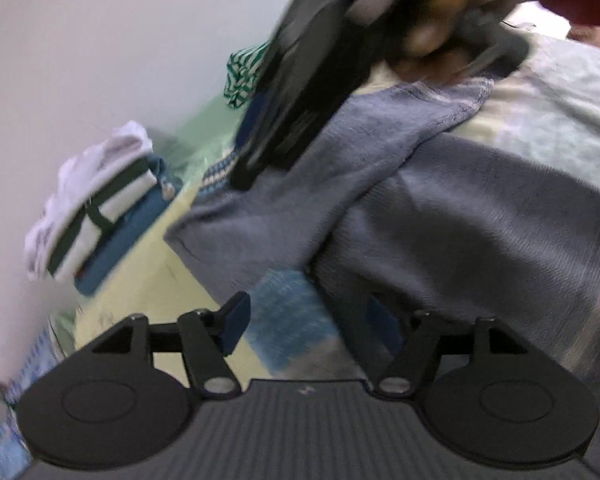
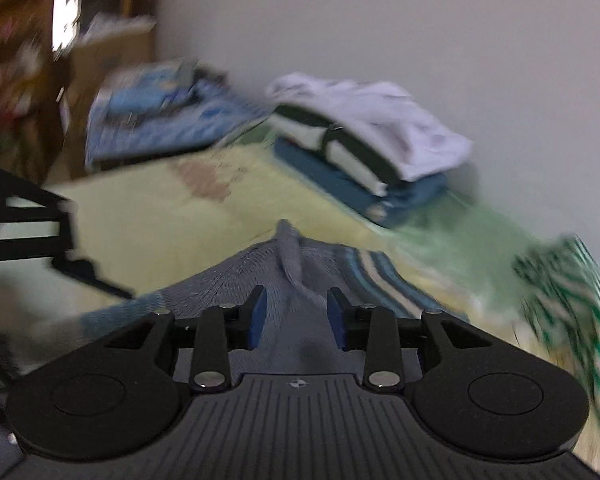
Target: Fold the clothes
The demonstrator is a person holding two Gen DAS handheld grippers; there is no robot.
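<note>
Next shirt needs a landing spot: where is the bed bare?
Free: the yellow sheet between the grey sweater and the folded stack. Crowded: along the wall, with the stack and the green striped garment.

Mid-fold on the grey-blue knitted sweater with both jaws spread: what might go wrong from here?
1. A ridge of the grey-blue knitted sweater rises between the right gripper's spread jaws; the pads do not press it, so it may slip and the fold sag.
2. The left gripper has open jaws with sweater edge beside one finger, which may snag the knit.
3. The green-and-white striped garment lies close by and could be dragged along.
</note>
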